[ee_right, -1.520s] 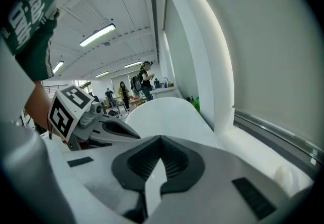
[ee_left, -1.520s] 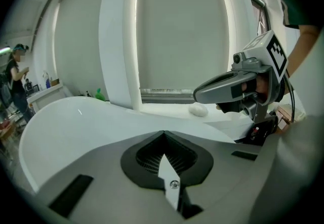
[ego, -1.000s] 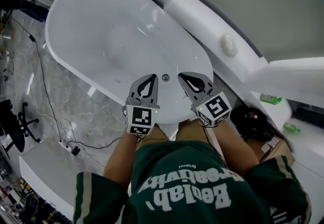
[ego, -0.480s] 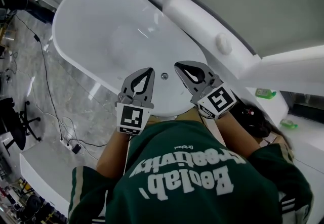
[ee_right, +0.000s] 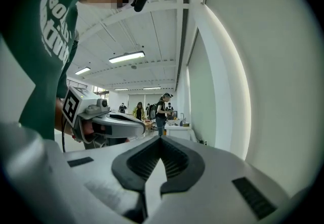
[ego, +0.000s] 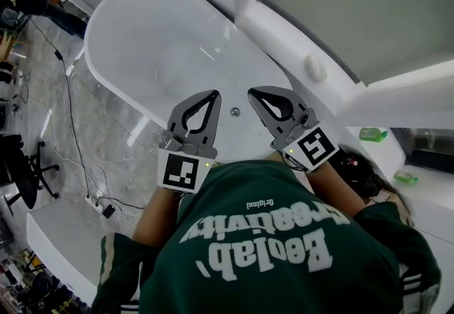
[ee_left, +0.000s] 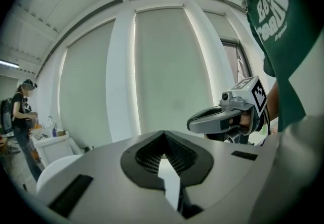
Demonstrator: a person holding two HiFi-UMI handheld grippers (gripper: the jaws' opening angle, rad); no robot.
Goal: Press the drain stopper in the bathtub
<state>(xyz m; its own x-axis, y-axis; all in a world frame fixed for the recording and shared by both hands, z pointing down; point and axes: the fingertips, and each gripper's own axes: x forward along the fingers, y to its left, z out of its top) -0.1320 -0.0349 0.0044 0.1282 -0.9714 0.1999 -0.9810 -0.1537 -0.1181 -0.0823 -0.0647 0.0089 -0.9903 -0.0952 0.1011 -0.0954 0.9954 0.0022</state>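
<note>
Stopper (ego: 235, 113) looks small, hard, slick metal; press squarely on its top. Left tongs (ego: 210, 97) and right tongs (ego: 255, 95) both clenched, empty.

Bright, even light fills the room. Glare streaks the glossy white oval bathtub (ego: 142, 43) and the pale polished floor (ego: 78, 128). A long ceiling strip lamp (ee_right: 126, 57) glows in the right gripper view; tall frosted window panels (ee_left: 169, 76) glow softly in the left. Both gripper views bow straight lines and go black at the corners. The grey plastic left gripper (ee_left: 163, 134), close to the lens, is soft.
</note>
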